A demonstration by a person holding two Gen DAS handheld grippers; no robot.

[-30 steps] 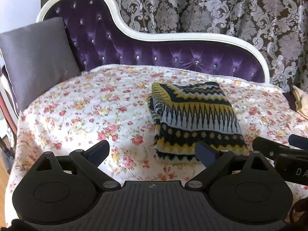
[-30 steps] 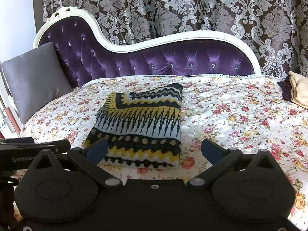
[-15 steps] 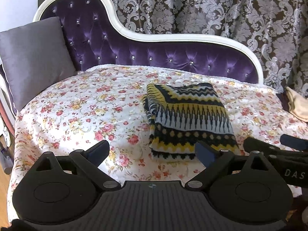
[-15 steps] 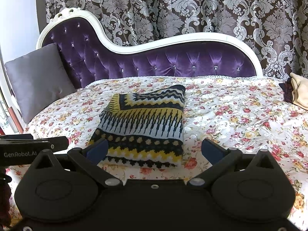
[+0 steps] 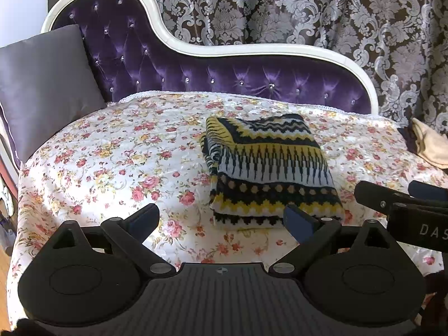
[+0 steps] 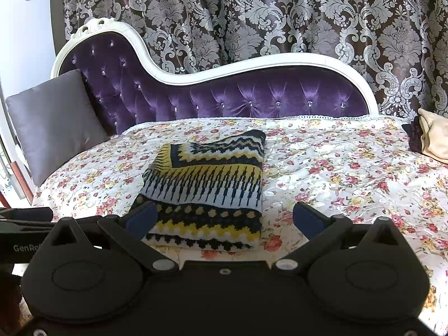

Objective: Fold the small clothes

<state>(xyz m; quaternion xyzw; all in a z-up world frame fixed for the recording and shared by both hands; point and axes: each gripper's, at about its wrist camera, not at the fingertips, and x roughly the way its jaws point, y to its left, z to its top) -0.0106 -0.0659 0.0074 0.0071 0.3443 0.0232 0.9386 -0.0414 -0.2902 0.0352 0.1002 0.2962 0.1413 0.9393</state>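
Note:
A knitted garment [image 5: 268, 168] in black, yellow and grey zigzag bands lies folded into a neat rectangle on the flowered cover [image 5: 117, 162]. In the right wrist view the same folded garment [image 6: 207, 190] sits left of centre. My left gripper [image 5: 221, 221] hangs open in front of the cover's near edge, with the garment beyond its right finger. My right gripper [image 6: 224, 219] is open too, and its left finger overlaps the garment's near left corner in the view. Neither holds anything. Part of the right gripper's body [image 5: 406, 207] shows at the right edge of the left wrist view.
A purple tufted chaise back [image 6: 252, 98] with a white frame runs behind the cover. A grey cushion [image 5: 44, 84] leans at the left end. Beige and dark cloth [image 6: 431, 137] lies at the far right. Patterned curtains [image 6: 280, 14] hang behind.
Both grippers have drawn back and risen a little from the folded garment, which looks smaller and farther off. The garment itself has not moved.

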